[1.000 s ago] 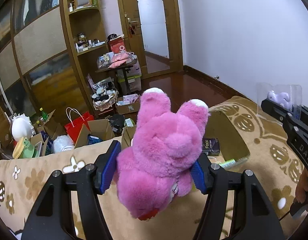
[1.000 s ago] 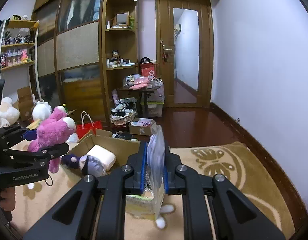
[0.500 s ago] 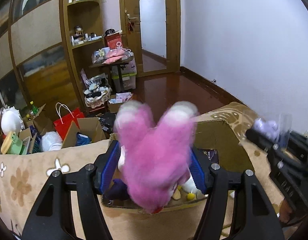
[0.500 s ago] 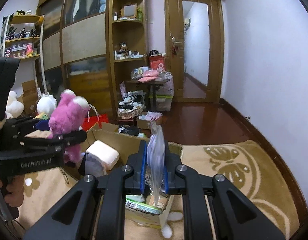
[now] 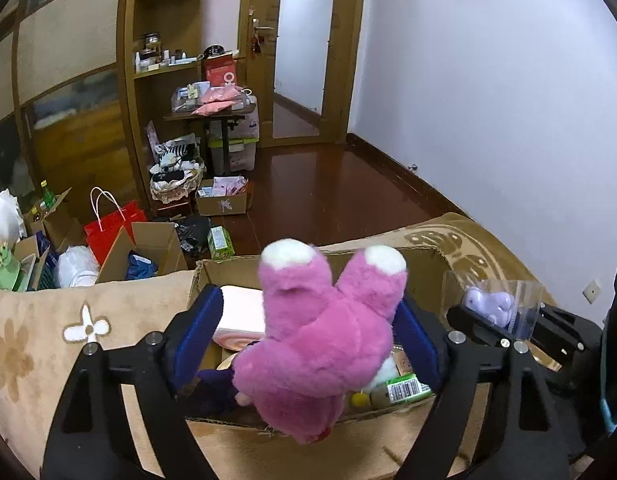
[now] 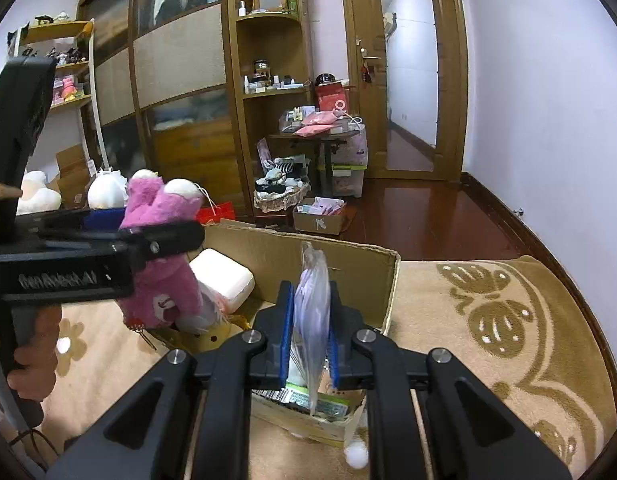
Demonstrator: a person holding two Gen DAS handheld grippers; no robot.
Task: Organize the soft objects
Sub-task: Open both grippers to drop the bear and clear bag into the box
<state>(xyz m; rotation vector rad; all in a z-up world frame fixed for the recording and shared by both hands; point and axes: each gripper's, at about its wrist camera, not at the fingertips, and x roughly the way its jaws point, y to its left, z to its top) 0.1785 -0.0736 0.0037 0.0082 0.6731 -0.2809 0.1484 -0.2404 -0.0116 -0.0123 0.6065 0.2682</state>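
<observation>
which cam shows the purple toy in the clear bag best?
Left wrist. It sees the clear bag side-on, so the purple toy inside reads plainly, pinched in the right claw. The right wrist view sees the bag edge-on between its own pads, with the toy only a pale purple sliver.

The cardboard box (image 5: 424, 258) is sitting on the bed cover (image 6: 488, 320). The plush toy (image 5: 320, 336), sitting between the left gripper (image 5: 308, 340) pads, is hanging over the box. A pillow-shaped item (image 6: 224, 280) is lying inside the box, left of the bagged toy (image 6: 312, 312) sitting in the right gripper (image 6: 310, 336). A paper bag (image 5: 108, 224) is standing on the floor behind the bed.
</observation>
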